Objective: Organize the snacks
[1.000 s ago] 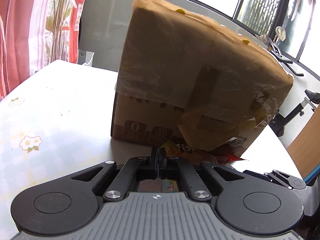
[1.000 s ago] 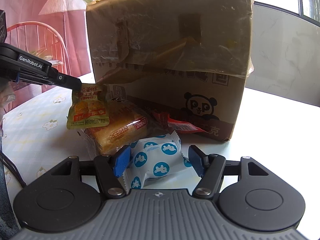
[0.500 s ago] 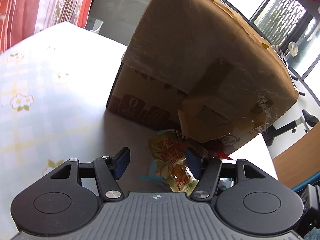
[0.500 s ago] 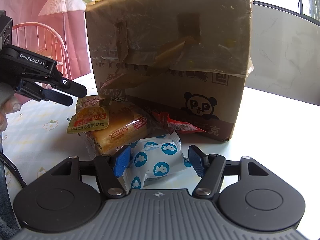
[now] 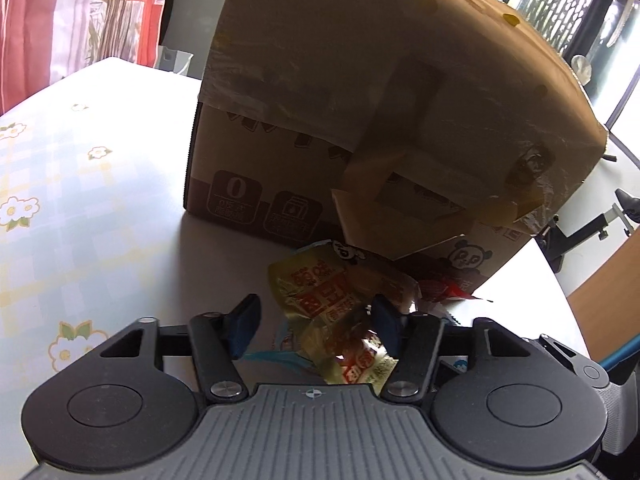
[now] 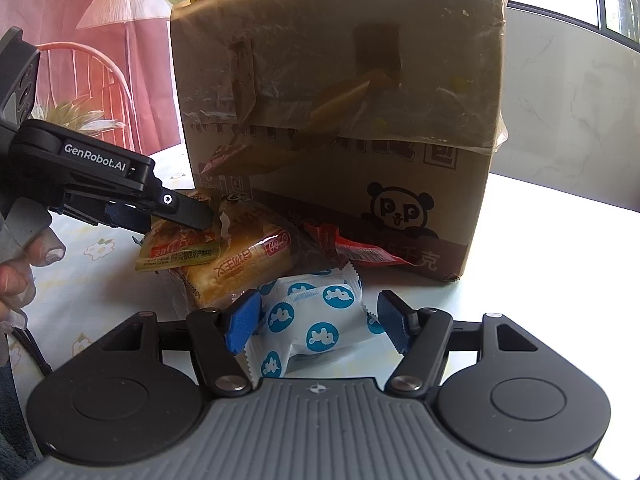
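Observation:
A taped cardboard box (image 5: pixel 380 112) with a panda print stands on the table; it also shows in the right wrist view (image 6: pixel 340 112). Snack packets lie in front of it. My left gripper (image 5: pixel 316 320) is open, its jaws on either side of a yellow-green packet (image 5: pixel 320 300) that rests on an orange bread packet (image 6: pixel 240 264). The yellow-green packet also shows in the right wrist view (image 6: pixel 180 252), under the left gripper's fingers (image 6: pixel 188 212). My right gripper (image 6: pixel 320 320) is open around a white packet with blue dots (image 6: pixel 316 320) lying on the table. A red packet (image 6: pixel 360 252) lies against the box.
The table (image 5: pixel 80 208) has a pale cloth with flower prints. Red curtains (image 5: pixel 32 20) and a lamp (image 6: pixel 120 4) stand behind it. A white chair back (image 6: pixel 568 100) is at the right. A black stand (image 5: pixel 592 224) sits beyond the table's edge.
My left gripper opened and let go of the yellow-green packet, which now lies on the bread packet. The left gripper then dropped lower over it. My right gripper stayed still.

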The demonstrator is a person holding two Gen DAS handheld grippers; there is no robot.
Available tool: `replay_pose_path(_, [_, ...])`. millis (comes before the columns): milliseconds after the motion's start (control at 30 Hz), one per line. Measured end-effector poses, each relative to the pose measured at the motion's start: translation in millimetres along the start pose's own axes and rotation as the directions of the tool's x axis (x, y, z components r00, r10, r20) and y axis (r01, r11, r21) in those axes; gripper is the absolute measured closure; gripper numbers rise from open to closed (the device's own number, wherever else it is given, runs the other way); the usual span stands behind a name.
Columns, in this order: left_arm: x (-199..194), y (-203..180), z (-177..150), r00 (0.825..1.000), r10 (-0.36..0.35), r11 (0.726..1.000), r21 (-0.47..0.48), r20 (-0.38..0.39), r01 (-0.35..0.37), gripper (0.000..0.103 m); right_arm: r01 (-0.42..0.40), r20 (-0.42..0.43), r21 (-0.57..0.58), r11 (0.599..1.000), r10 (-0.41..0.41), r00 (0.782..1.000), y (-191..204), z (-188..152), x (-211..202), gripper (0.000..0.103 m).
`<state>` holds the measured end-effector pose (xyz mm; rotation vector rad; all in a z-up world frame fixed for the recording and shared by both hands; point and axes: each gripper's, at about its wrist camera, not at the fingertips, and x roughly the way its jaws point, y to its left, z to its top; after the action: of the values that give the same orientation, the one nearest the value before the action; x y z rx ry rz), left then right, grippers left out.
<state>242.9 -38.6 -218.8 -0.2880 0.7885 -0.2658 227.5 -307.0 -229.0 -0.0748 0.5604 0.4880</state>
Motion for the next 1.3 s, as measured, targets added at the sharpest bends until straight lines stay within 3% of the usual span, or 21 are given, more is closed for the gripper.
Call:
replay_pose_path(133, [-12, -9, 0, 0.999, -0.016, 0.997, 0.082, 0.048, 0.012, 0.078, 0.014, -0.014, -0.007, 1.000, -0.014, 1.000, 0, 1, 4, 0.029])
replay_pose_path(267, [-21, -11, 3, 0.997, -0.043, 0.995, 0.094, 0.067, 0.037, 0.088, 0.021, -0.026, -0.016, 1.000, -0.022, 0.999, 2, 2, 8, 0.027])
replay_pose_path(433, [-30, -9, 7, 0.996, -0.042, 0.995, 0.093, 0.075, 0.035, 0.090, 0.015, -0.026, -0.017, 1.000, -0.016, 1.000, 1, 2, 9, 0.027])
replay_pose_path(600, [-40, -3, 13, 0.996, -0.030, 0.996, 0.086, 0.080, 0.023, 0.093, -0.002, -0.001, -0.028, 1.000, 0.002, 1.000, 1, 1, 2, 0.045])
replay_pose_path(900, [-61, 10, 18, 0.996, -0.021, 0.997, 0.072, 0.086, 0.015, 0.096, -0.021, -0.026, 0.046, 0.999, 0.023, 0.999, -6, 0, -28, 0.059])
replay_pose_path(1300, [-64, 18, 16, 0.994, -0.052, 0.997, 0.064, 0.100, 0.045, 0.096, -0.012, -0.031, 0.074, 0.997, 0.015, 0.999, -4, 1, -39, 0.067])
